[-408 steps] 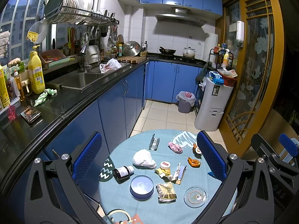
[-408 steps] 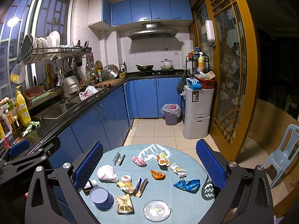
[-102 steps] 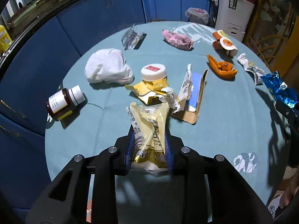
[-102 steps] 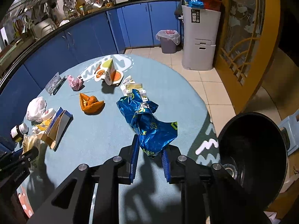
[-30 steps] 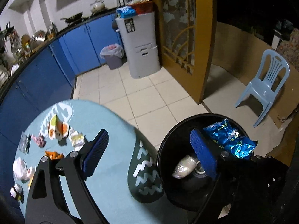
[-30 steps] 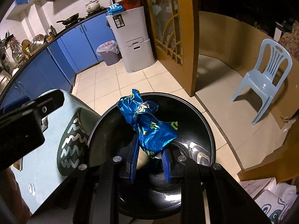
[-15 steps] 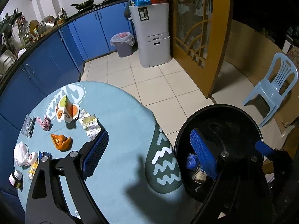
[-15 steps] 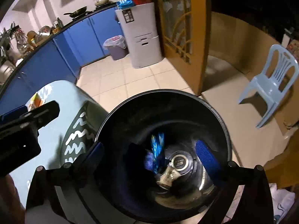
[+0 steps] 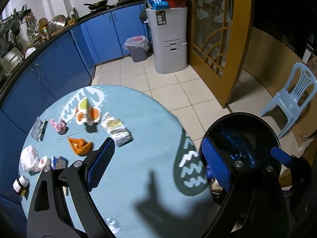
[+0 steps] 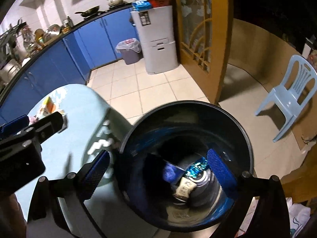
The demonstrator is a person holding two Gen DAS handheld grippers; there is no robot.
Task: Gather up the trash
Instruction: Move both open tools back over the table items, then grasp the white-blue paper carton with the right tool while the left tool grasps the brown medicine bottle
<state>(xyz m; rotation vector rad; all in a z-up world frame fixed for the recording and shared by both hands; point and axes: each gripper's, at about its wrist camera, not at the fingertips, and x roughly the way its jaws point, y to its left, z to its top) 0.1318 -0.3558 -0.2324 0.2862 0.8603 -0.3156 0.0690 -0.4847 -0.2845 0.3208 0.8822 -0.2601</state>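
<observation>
both your grippers gape empty: the right gripper [image 10: 158, 170], jaws just sprung apart, hangs over the black bin [image 10: 233, 123] where the blue wrapper [image 10: 198, 167] lies; your left gripper [image 9: 156, 158] spans the counter [image 9: 142, 134] edge.

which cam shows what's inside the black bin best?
Right wrist: it looks straight down into the black bin, showing the blue wrapper and a pale packet at the bottom. Left wrist shows the bin obliquely, partly behind the left claw, contents mostly dark.
</observation>
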